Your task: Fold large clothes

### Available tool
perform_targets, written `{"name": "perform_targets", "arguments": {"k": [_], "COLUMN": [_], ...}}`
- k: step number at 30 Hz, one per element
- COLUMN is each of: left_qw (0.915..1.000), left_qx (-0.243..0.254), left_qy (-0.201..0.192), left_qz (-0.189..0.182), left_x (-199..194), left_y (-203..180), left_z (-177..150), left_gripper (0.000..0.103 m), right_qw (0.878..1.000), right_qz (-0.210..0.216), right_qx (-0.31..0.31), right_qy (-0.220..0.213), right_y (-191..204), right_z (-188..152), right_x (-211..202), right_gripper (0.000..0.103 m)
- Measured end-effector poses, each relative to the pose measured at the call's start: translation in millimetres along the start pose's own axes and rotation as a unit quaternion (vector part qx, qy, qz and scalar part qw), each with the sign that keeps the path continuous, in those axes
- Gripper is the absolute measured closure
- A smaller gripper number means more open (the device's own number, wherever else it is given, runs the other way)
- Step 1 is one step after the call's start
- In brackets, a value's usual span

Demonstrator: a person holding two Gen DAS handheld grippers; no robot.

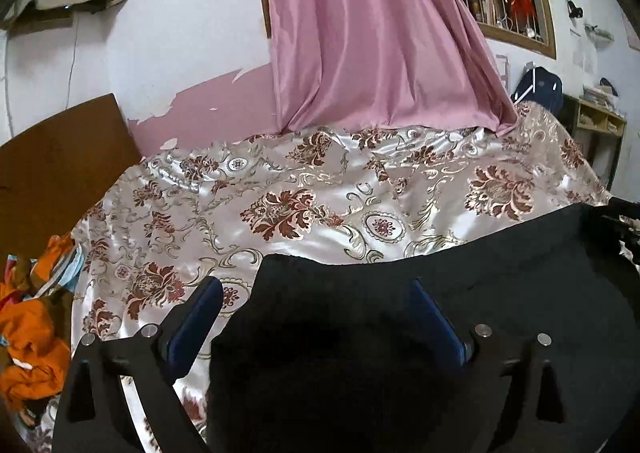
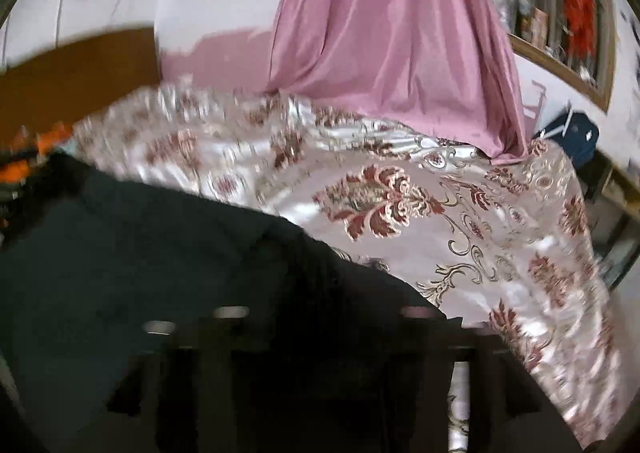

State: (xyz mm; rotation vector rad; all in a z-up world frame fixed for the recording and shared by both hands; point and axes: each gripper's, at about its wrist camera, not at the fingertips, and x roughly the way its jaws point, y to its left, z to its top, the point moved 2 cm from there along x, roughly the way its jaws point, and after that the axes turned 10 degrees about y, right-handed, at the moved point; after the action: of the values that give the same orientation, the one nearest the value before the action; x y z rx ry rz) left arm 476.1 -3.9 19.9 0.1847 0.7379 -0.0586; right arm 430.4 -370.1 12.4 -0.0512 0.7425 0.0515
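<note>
Crosswise, black garment (image 1: 500,269) on bedspread (image 1: 320,189)

The right wrist view is smeared with blur, and the right gripper (image 2: 320,333) is lost against the black garment (image 2: 140,253), fingertips unreadable. Orange clothes (image 1: 32,333) run off the left wrist view's left edge.

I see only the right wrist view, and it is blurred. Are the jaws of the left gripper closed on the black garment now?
Observer: No. The left gripper is open; the black garment lies between its blue pads, not pinched.
Operator: What is the orange blur at my far left?
Observer: A heap of crumpled orange clothes at the edge of the floral bedspread.
</note>
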Motion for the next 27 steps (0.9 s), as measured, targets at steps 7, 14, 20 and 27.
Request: {"name": "perform_targets", "arguments": {"k": [7,14,20,27], "left_qw": [0.9969,0.9923,0.9952,0.9967], "left_qx": [0.044,0.105,0.093,0.047], "left_qy": [-0.007,0.023,0.023,0.055], "left_qz": [-0.065,-0.062,-0.018,0.038], "left_x": [-33,-7,32,83], "left_y": [-32,-66,-65,-39], "left_z": [-37,-66,-42,-20], "left_gripper": [0.007,0.006,0.002,0.000], "right_qw": [0.998,0.991,0.991,0.991], "right_qz": [0.057,0.090,0.103,0.079], "right_qx": [-0.028,-0.079,-0.024,0.007], "right_qy": [-0.013,0.053,0.081,0.108], "right_y": [26,61,46,31], "right_z": [-23,-61,-39,-15], "right_x": [-43,-19,28,83], "right_gripper": [0.022,0.019,0.018,0.018]}}
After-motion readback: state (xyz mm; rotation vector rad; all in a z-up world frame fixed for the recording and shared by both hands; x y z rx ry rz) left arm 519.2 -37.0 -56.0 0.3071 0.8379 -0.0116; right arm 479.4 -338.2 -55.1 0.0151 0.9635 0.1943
